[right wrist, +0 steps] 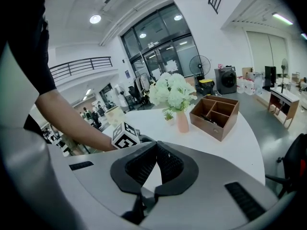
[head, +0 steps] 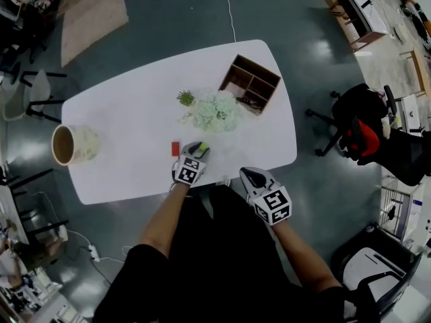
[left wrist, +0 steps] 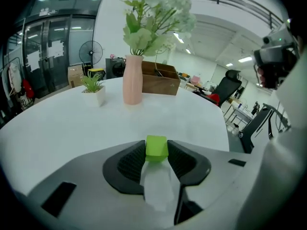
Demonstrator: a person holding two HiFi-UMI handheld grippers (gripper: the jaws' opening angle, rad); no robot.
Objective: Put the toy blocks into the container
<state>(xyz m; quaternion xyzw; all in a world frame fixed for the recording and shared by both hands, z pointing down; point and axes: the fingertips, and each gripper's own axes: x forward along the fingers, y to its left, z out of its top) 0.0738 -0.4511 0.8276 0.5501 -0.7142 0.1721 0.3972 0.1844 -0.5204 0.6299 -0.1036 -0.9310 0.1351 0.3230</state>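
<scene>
A small green block [left wrist: 156, 146] sits between the black pads of my left gripper [left wrist: 156, 150], which is shut on it just above the white table [left wrist: 57, 128]. In the head view this gripper [head: 197, 148] is near the table's front edge, with the green block [head: 204, 147] at its tip. A red block [head: 175, 149] lies on the table just left of it. The round beige container [head: 71, 145] stands far left on the table. My right gripper [head: 249, 175] hovers at the front edge, right of the left one, shut with nothing in it [right wrist: 156, 158].
A pink vase of pale flowers [head: 215, 111], a small potted plant [head: 186, 98] and a wooden divided box [head: 250, 83] stand at the table's middle and back. Black office chairs [head: 360, 123] are to the right of the table.
</scene>
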